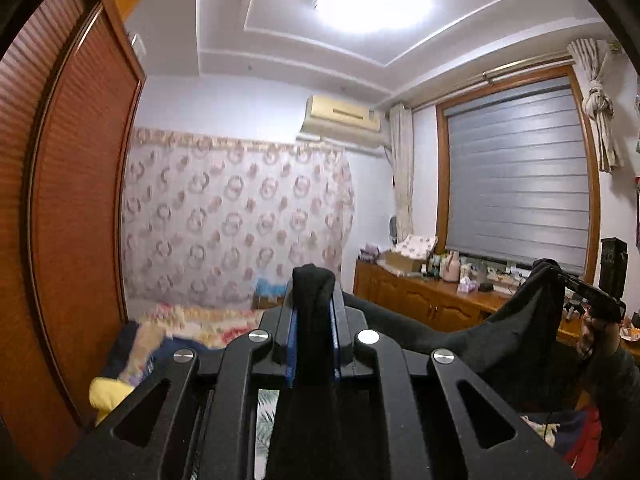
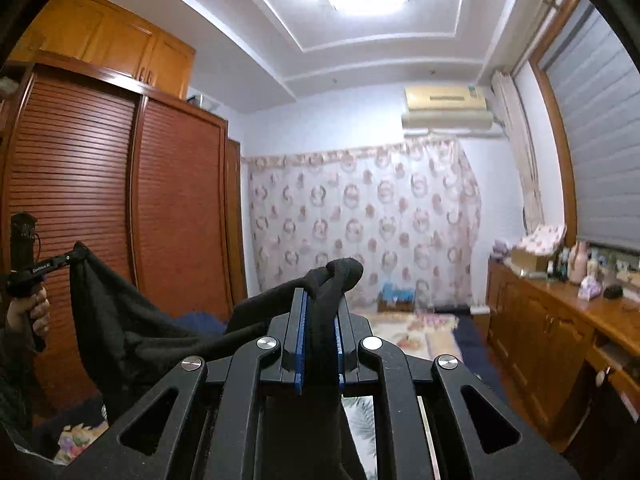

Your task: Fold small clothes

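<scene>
In the left wrist view we see the left gripper [image 1: 313, 304] at lower centre, its blue-padded jaws narrow and clamped on a bunched fold of the black garment [image 1: 516, 328]. From this grip the cloth runs to the right of the frame, sags, then rises to the right gripper [image 1: 560, 276] at the right edge, which pinches the other corner, with a hand [image 1: 596, 330] on the handle below it. In the right wrist view we see the right gripper [image 2: 322, 308] at lower centre, jaws likewise narrow and closed on a rolled edge of the black garment [image 2: 120, 312], which drapes to the left of the frame up to the left gripper [image 2: 74, 254], held by a hand [image 2: 34, 312]. Behind the tools we note the louvred wardrobe [image 2: 80, 208] at left, the floral curtain [image 1: 236, 216] at centre, the air conditioner [image 2: 446, 108] above it, and a wooden sideboard [image 2: 560, 320] at right.
</scene>
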A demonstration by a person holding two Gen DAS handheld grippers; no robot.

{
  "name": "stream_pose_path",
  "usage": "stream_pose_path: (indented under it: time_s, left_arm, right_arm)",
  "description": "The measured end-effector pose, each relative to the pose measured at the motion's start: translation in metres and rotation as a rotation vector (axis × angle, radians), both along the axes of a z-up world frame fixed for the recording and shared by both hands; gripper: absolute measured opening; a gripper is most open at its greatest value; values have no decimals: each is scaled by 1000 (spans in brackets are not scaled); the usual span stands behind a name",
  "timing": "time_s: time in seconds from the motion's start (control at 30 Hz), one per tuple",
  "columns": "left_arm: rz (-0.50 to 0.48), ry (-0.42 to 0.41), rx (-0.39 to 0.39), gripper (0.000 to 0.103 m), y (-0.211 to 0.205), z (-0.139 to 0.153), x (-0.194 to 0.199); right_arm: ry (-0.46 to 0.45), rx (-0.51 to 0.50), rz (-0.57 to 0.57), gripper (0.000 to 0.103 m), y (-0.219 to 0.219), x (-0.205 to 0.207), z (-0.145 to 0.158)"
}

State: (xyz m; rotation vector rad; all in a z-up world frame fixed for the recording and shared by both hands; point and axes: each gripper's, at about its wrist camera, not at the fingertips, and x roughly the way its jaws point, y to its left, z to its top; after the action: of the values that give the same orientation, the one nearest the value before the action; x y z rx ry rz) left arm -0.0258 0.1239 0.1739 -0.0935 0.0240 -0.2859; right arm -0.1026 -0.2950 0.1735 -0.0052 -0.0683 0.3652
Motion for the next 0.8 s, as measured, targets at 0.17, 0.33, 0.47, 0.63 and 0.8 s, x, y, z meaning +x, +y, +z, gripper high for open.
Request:
stream_pose_path:
  time_s: [0.17,0.33,0.47,0.63,0.8]
  left_arm:
    - [73,-26,31,14,3,31,38]
    - [160,93,75,15,3,12,138]
    - [254,247,184,24,-1,-52,253]
    - [218,482,212,30,11,-141,335]
    - [103,547,217,56,7,-180,316]
  right_arm:
    - [-40,-53,-12,11,8,28,28]
    - [70,-167,-84,11,43,128,28]
    - [289,-259,-193,18,82,264,-17]
    - [620,-261,-337,36,92,403,-119]
    - [722,-158,-298,36,80,430,-180]
